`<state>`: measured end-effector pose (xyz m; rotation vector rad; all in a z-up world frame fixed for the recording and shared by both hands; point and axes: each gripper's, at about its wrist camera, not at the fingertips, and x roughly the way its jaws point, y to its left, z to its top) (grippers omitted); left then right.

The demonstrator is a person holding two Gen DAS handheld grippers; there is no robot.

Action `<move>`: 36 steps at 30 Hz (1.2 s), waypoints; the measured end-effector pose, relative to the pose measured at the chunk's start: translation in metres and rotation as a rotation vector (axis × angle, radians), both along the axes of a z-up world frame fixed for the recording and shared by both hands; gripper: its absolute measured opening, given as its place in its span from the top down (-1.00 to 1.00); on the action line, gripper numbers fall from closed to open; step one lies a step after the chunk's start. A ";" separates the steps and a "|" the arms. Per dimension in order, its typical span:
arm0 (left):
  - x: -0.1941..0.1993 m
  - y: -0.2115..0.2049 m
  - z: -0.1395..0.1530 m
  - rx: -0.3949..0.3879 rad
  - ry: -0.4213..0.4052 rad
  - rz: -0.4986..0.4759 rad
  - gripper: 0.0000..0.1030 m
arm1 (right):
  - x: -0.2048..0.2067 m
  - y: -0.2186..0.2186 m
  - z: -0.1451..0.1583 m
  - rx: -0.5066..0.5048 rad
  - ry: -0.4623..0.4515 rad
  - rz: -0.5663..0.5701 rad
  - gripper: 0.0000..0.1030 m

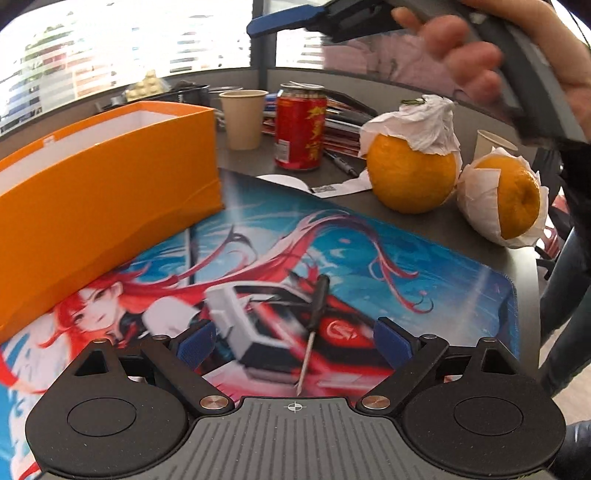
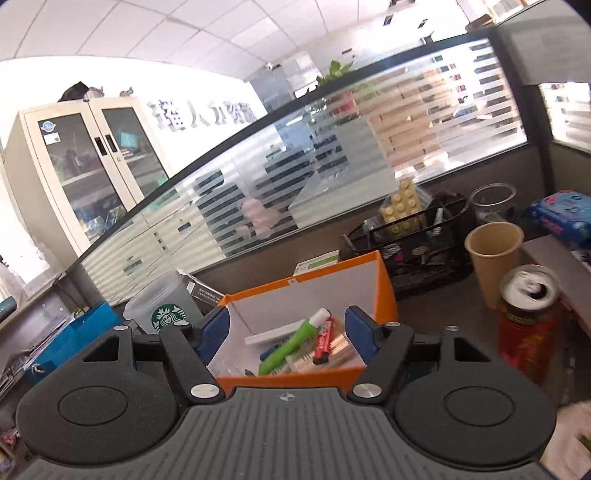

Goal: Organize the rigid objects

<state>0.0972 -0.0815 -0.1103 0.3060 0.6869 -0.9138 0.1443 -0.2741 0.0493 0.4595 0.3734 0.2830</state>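
Note:
My left gripper (image 1: 293, 338) is open and low over the printed desk mat (image 1: 406, 266). Between its fingers lie a white and grey block-shaped device (image 1: 243, 332) and a small black-handled screwdriver (image 1: 314, 317). The orange box (image 1: 103, 192) stands to the left on the mat. My right gripper (image 2: 286, 332) is open and empty, held above the orange box (image 2: 384, 291). Inside the box lie a green tube (image 2: 288, 349), a red item (image 2: 324, 341) and a white flat piece (image 2: 273, 334). The right gripper also shows at the top of the left wrist view (image 1: 332, 18).
Two oranges wrapped in tissue (image 1: 413, 166) (image 1: 513, 201), a red drink can (image 1: 300, 127) and a paper cup (image 1: 243, 118) stand behind the mat. A black mesh organiser (image 2: 417, 240), a Starbucks cup (image 2: 162, 306) and a blue box (image 2: 74, 339) surround the orange box.

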 end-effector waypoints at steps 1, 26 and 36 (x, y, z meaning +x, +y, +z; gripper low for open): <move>0.001 -0.003 -0.002 0.001 0.003 0.004 -0.80 | -0.005 -0.002 -0.002 0.000 -0.006 -0.005 -0.31; 0.012 -0.008 0.009 -0.032 -0.011 -0.038 0.86 | -0.056 -0.016 -0.018 -0.056 -0.145 -0.018 -0.49; 0.043 0.027 0.065 -0.056 -0.081 0.009 0.86 | -0.064 -0.023 -0.024 -0.027 -0.164 -0.014 -0.49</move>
